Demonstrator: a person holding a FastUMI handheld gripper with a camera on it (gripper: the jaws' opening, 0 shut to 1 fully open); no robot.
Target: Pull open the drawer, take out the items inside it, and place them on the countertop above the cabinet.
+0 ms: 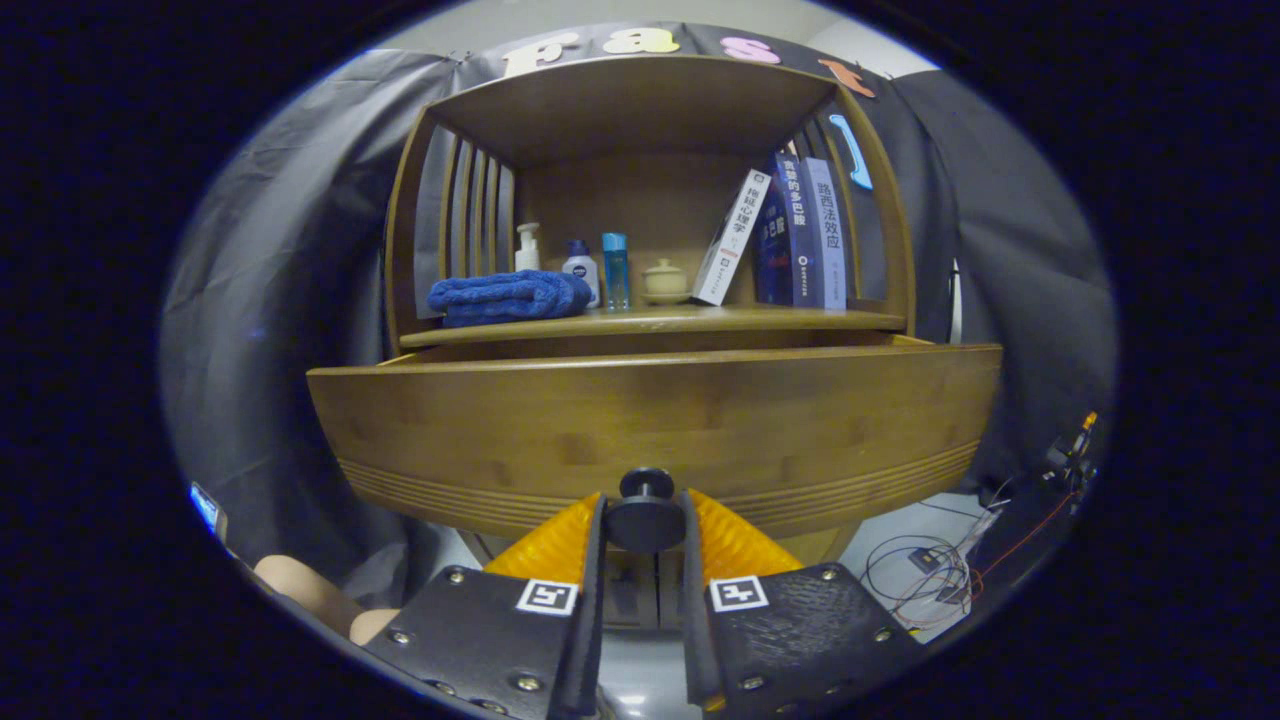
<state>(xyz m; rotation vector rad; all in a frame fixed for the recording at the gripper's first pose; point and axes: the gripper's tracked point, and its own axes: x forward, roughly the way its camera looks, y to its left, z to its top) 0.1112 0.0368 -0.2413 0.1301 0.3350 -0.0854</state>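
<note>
The drawer (650, 420) stands partly out from the cabinet (650, 180). The gripper (645, 525) pinches its round knob (645, 510) between both fingers — a grip suited to pulling.

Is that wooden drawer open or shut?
Open: the drawer front stands forward of the shelf edge, and the gripper clamps its knob.
</note>
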